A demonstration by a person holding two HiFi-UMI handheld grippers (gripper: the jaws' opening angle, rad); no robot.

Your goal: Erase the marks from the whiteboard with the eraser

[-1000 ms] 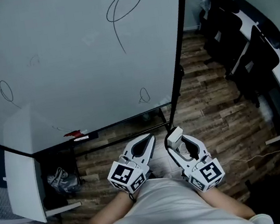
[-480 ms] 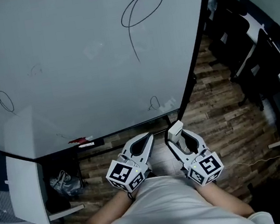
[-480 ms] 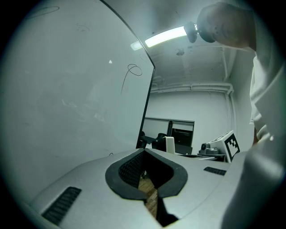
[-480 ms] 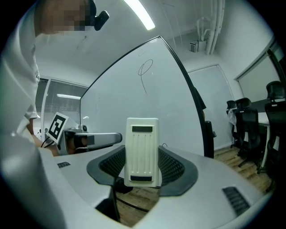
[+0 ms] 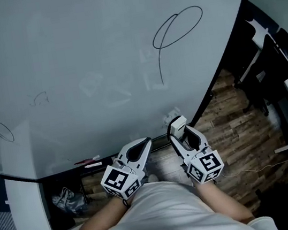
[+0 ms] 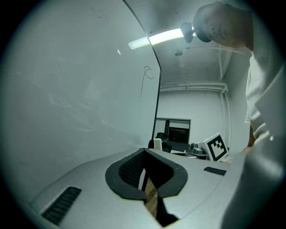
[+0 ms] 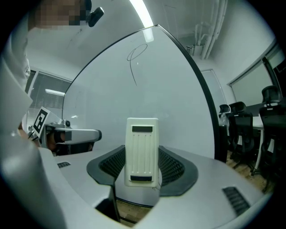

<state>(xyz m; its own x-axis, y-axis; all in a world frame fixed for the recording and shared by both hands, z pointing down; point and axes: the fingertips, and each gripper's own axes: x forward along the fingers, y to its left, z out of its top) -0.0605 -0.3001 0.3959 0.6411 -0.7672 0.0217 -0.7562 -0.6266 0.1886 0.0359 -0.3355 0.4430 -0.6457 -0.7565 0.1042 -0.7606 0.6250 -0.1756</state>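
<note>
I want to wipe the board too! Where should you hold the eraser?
By its two long side edges, low down, coming from its bottom end, the way the right gripper has the eraser. It is a slim block standing upright between the jaws, so squeezing the sides there likely leaves its upper part free to reach the whiteboard.

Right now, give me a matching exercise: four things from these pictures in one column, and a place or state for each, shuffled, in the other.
Things:
1. left gripper
2. right gripper
3. big loop mark
4. small oval mark

Places or states:
A. upper right of the whiteboard in the head view
B. jaws together, nothing between them
C. far left of the whiteboard
D. clamped on the eraser

Pairs: 1-B, 2-D, 3-A, 4-C
</note>
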